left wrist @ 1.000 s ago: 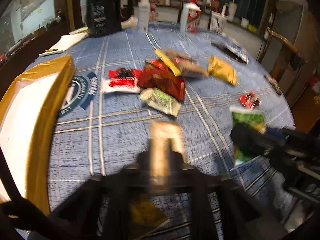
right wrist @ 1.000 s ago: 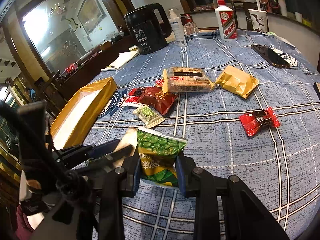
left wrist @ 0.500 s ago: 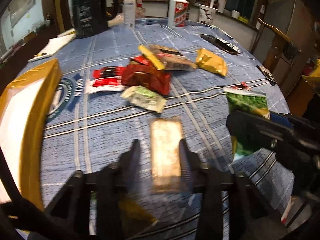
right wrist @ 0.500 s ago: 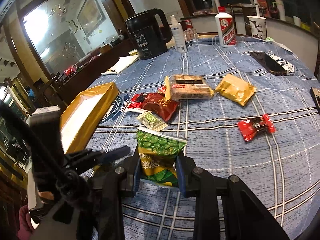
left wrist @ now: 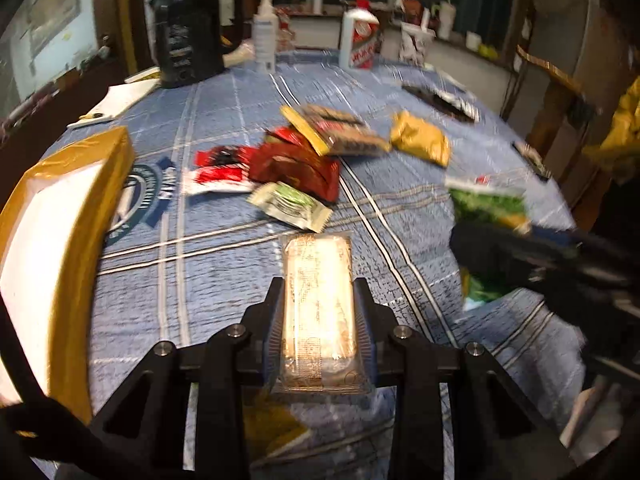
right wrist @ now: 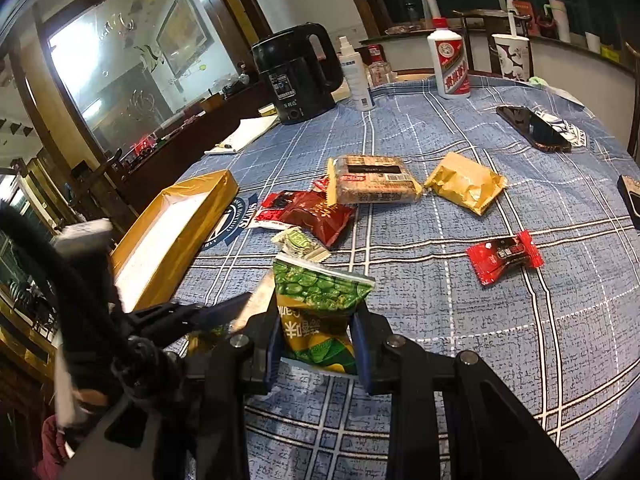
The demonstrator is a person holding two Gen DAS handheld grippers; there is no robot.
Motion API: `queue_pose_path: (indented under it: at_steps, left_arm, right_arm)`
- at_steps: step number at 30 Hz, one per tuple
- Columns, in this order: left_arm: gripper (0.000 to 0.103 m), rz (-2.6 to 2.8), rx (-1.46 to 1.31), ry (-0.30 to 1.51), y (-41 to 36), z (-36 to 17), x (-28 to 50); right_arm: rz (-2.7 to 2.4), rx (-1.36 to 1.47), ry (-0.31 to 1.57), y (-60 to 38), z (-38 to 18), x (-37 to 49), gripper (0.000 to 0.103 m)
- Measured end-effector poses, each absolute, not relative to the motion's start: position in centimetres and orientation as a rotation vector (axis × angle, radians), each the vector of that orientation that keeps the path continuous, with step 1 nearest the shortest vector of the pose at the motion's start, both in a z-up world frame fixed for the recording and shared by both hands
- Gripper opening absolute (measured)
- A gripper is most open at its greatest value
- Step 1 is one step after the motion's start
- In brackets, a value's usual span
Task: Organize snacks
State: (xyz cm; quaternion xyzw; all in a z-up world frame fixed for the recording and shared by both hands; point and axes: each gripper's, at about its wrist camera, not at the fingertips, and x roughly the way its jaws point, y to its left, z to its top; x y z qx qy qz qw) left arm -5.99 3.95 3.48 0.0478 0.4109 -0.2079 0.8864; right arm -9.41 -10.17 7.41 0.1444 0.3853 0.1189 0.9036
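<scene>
My left gripper (left wrist: 319, 300), lower centre: jaws closing on pale cracker packet (left wrist: 318, 304) between pads. My right gripper (right wrist: 316, 336) clenched on green pea bag (right wrist: 318, 304). Beyond, mid-frame: loose snack pile (right wrist: 320, 216); gold tray (right wrist: 176, 232) left.

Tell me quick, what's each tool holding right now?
Left tool: jaws closing around the clear-wrapped pale snack bar between them.
Right tool: shut on the green pea snack bag.

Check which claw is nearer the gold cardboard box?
Left. The left claw, closing around a clear-wrapped biscuit bar, sits beside the gold cardboard box; the right claw, clamping a green snack bag, is farther out.
</scene>
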Motion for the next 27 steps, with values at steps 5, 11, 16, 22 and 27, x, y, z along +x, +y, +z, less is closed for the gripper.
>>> queue_pose_path:
  at_steps: [5,11,16,22,27]
  left_arm:
    - [0.035,-0.387,-0.025,0.761,9.5,7.6,-8.0]
    - [0.035,-0.243,-0.126,0.666,18.5,10.7,-9.2]
    - [0.035,-0.083,-0.179,0.677,26.0,9.8,-8.1]
    - [0.035,0.003,-0.202,0.757,30.1,6.1,-5.3]
    - [0.035,0.008,-0.240,0.791,31.7,4.1,-4.4]
  right_arm:
    - [0.307,0.244,0.795,-7.1,8.5,-9.0,0.029]
    - [0.450,0.166,0.787,0.1,10.8,-7.7,0.029]
    - [0.555,0.096,0.800,7.2,11.3,-5.8,0.029]
    - [0.606,0.022,0.873,14.0,9.1,-3.2,0.029]
    - [0.610,-0.033,0.935,17.4,6.6,-1.6,0.029]
